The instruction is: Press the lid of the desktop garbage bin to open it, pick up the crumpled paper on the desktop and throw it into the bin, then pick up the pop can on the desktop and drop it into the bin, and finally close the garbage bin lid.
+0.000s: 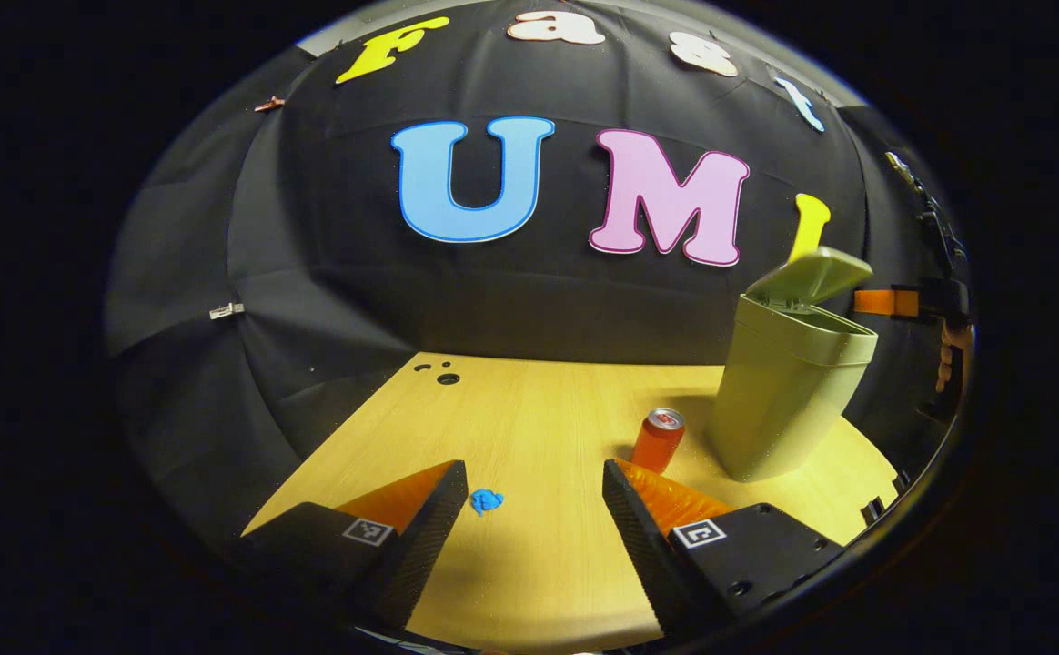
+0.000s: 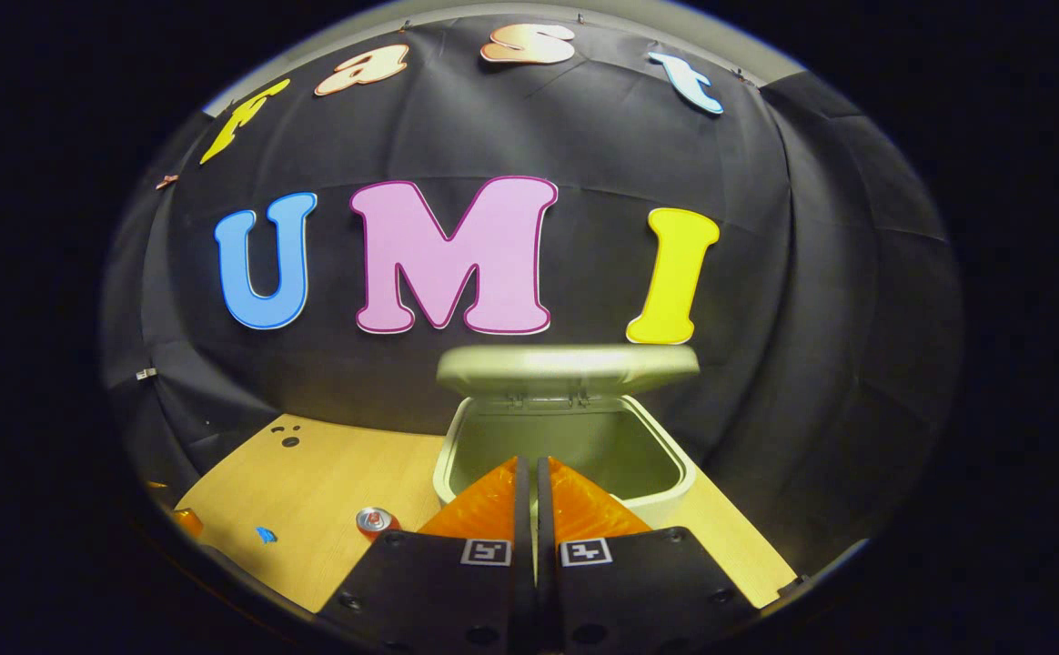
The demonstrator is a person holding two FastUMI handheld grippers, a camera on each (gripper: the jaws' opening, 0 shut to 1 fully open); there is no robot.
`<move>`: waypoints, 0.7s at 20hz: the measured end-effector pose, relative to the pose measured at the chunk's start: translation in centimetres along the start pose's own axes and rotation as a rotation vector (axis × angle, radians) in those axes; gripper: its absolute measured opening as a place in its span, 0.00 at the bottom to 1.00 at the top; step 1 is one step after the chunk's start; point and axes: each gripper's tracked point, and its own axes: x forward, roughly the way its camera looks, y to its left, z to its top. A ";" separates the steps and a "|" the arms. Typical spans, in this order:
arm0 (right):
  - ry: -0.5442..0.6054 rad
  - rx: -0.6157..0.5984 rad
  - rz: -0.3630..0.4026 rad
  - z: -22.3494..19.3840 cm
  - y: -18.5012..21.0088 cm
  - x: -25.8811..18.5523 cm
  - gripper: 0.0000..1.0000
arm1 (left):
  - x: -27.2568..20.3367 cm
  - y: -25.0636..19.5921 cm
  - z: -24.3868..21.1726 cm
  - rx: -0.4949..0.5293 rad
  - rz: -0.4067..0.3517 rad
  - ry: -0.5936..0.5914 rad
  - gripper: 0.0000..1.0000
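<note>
Two steps remain before closing: the small blue crumpled paper (image 1: 487, 500) lies on the wooden desktop (image 1: 539, 428) just ahead of the released left gripper (image 1: 534, 496), between its fingertips, nearer than the clenched, empty right gripper (image 2: 529, 482) poised over the lid-up pale green plastic bin (image 2: 566, 446).

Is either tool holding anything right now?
No. The left tool is open and empty; the right tool is shut on nothing, above the open bin.

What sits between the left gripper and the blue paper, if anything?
Nothing visible. The left gripper is open, and the paper lies on bare table just ahead of its left finger. The can and the open bin stand off to the right.
</note>
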 end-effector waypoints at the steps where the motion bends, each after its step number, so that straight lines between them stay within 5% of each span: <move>1: 0.002 0.003 -0.009 -0.1 0.0 -0.6 0.05 | -0.2 0.5 -0.3 -0.001 -0.003 0.000 0.96; 8: 0.031 0.014 -0.050 -1.3 1.1 -4.2 0.05 | -1.2 2.5 -2.0 -0.032 -0.052 -0.004 0.96; 14: 0.053 0.033 -0.015 -3.1 3.5 -5.2 0.05 | -0.9 5.3 -3.1 -0.043 -0.002 0.024 0.95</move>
